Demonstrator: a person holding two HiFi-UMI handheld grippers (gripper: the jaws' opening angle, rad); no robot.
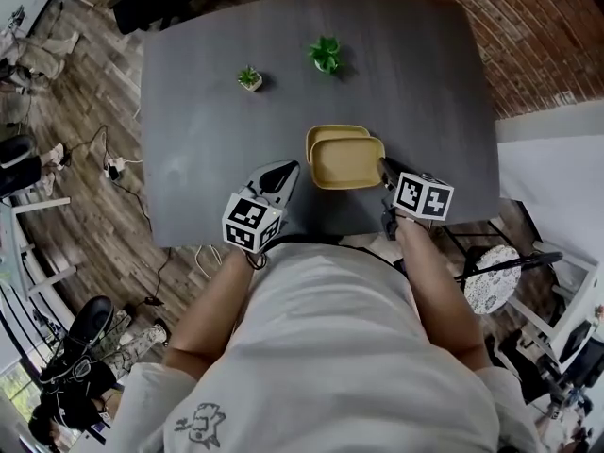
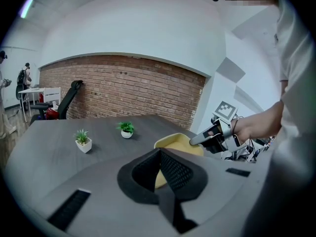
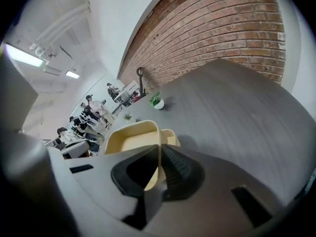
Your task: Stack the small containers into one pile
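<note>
Right tongs clamped on top container, bottom container mostly hidden

Dark grey table. Two small potted plants on its far part, apart: white-pot plant left, greener plant right. Brick wall far right. Wood floor left, with power strip. Patterned round stool near right.

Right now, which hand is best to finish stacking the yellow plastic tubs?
Right. The right gripper pinches the rim of the upper yellow plastic tub; the left gripper looks shut beside it.
</note>
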